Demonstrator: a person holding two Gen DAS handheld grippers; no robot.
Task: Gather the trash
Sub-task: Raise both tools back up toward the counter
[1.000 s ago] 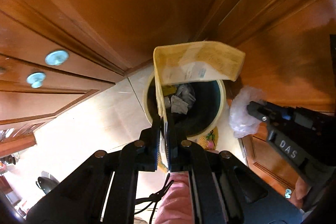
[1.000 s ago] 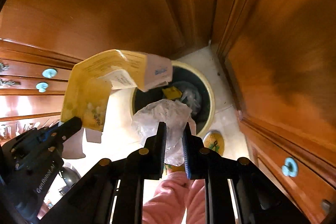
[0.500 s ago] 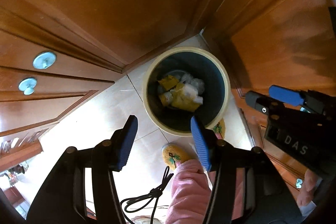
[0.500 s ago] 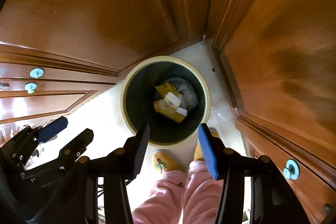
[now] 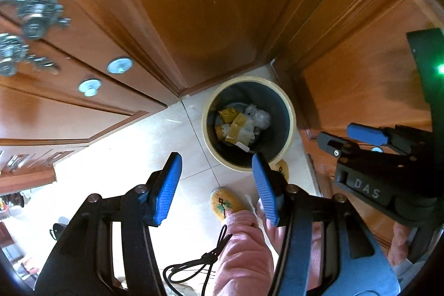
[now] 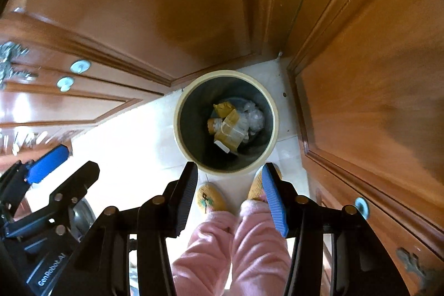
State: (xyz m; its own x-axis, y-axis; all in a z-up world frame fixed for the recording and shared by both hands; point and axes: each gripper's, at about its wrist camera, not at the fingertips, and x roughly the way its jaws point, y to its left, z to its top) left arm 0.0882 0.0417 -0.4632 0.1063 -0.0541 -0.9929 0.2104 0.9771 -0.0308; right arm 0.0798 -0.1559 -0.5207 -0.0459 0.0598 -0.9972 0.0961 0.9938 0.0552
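A round bin with a cream rim (image 5: 206,113) (image 6: 177,115) stands on the tiled floor in the corner between wooden cabinets. Inside lie a yellow package (image 5: 238,128) (image 6: 230,129) and a crumpled clear plastic bag (image 5: 259,115) (image 6: 254,117). My left gripper (image 5: 217,182) is open and empty, held high above the floor just short of the bin. My right gripper (image 6: 229,192) is open and empty, also above the bin's near edge. Each gripper shows in the other's view: the right one (image 5: 349,138) and the left one (image 6: 63,160).
Wooden cabinet doors (image 6: 374,74) and drawers with round metal knobs (image 5: 120,65) close in the corner. The person's pink trouser legs (image 6: 236,248) and yellow slippers (image 6: 209,197) stand before the bin. A black cord (image 5: 194,265) hangs low.
Both grippers opened and dropped the yellow package and the plastic bag into the bin. Since then both grippers have risen further from the bin and stay open.
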